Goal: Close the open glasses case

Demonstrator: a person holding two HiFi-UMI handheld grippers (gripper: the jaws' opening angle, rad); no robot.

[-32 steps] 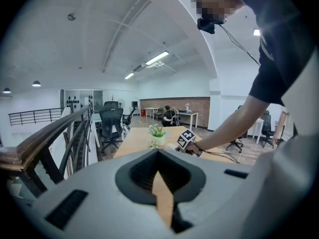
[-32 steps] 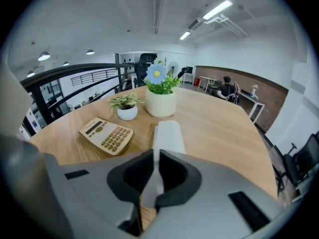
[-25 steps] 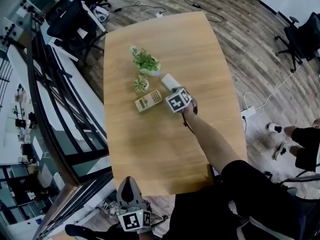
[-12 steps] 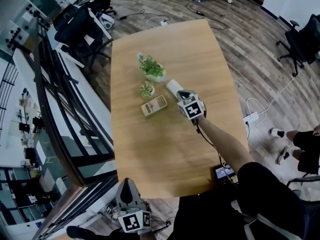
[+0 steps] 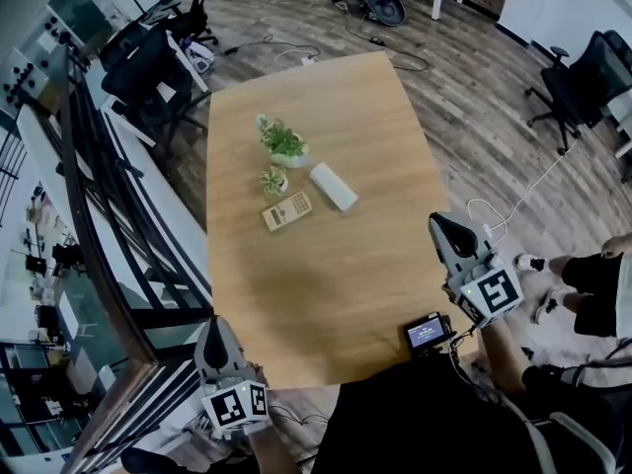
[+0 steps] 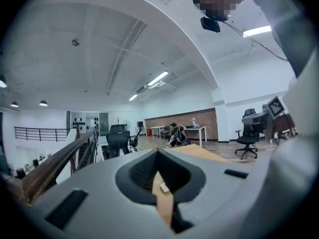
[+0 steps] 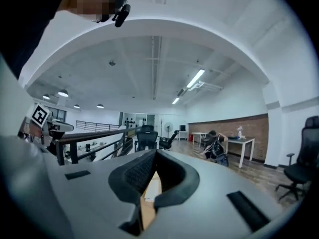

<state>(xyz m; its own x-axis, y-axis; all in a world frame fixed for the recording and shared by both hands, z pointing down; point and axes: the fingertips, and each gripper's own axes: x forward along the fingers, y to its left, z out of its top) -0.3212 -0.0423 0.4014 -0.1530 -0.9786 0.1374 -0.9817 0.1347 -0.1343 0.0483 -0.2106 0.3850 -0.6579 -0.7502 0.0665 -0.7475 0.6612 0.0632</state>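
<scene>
The white glasses case [image 5: 333, 186] lies shut on the wooden table [image 5: 326, 275], to the right of the plants, with nothing touching it. My right gripper [image 5: 437, 223] hangs high over the table's right edge, far from the case, its jaws shut and empty. My left gripper [image 5: 213, 326] is at the table's near left corner, also shut with nothing in it. In the left gripper view the jaws [image 6: 158, 156] point level across the room; in the right gripper view the jaws [image 7: 152, 156] do the same.
Two small potted plants [image 5: 283, 141] [image 5: 276, 179] and a calculator [image 5: 287, 210] sit left of the case. A small screen device [image 5: 427, 333] rests at the table's near edge. A railing [image 5: 99, 186] runs along the left; office chairs [image 5: 578, 87] and cables lie around.
My right gripper left the glasses case and swung up and back to the right, toward the person. The case stays shut on the table. My left gripper rose a little.
</scene>
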